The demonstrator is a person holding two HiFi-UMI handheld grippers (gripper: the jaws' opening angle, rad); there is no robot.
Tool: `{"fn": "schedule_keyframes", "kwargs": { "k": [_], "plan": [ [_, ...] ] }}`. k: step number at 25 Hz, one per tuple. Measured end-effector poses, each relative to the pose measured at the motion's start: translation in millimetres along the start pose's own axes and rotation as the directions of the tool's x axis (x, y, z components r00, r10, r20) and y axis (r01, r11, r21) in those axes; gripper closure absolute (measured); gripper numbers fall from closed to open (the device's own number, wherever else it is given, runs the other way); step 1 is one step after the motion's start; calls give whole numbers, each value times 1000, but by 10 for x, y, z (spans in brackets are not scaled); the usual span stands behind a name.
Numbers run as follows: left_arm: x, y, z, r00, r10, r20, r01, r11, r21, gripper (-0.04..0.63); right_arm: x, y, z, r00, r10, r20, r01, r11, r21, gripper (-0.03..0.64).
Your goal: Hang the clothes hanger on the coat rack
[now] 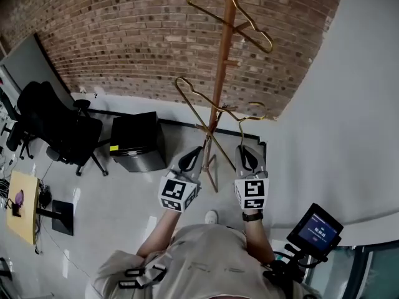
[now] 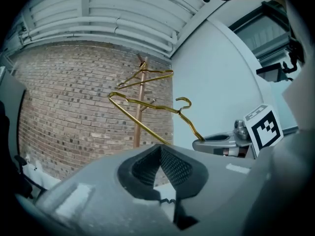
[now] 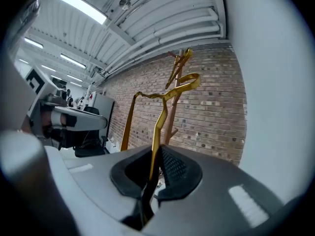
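Observation:
A wooden coat rack (image 1: 222, 67) stands before the brick wall, and one gold wire hanger (image 1: 240, 20) hangs near its top. A second gold hanger (image 1: 209, 104) is in the air beside the pole, lower down. My right gripper (image 1: 244, 149) is shut on this hanger's wire below the hook, and the wire rises from between the pads (image 3: 156, 154). My left gripper (image 1: 194, 151) is level beside it, shut with nothing seen between its pads (image 2: 160, 149). The held hanger's long bar (image 2: 140, 122) runs down behind the left gripper's tips.
A white wall (image 1: 349, 117) is close on the right of the rack. A black cabinet (image 1: 137, 141) and a black office chair (image 1: 59, 126) stand to the left on the pale floor. A small screen on a stand (image 1: 318, 232) is at my right side.

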State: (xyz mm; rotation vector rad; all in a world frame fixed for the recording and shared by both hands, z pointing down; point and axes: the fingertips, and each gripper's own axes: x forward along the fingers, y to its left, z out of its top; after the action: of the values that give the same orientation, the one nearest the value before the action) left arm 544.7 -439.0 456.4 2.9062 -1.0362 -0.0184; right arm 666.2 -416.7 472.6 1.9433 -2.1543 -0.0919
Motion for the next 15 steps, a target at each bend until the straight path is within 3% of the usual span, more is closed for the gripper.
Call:
{"fn": "schedule_keyframes", "kwargs": {
  "k": [7, 15],
  "plan": [
    [337, 85, 47, 998, 63, 8, -63, 998, 17, 595, 572, -251, 207, 983, 184, 25, -180, 976, -125, 600],
    [394, 361, -41, 990, 134, -34, -132, 990, 50, 595, 1146, -426, 609, 941, 338, -8, -323, 894, -310, 594]
  ]
}}
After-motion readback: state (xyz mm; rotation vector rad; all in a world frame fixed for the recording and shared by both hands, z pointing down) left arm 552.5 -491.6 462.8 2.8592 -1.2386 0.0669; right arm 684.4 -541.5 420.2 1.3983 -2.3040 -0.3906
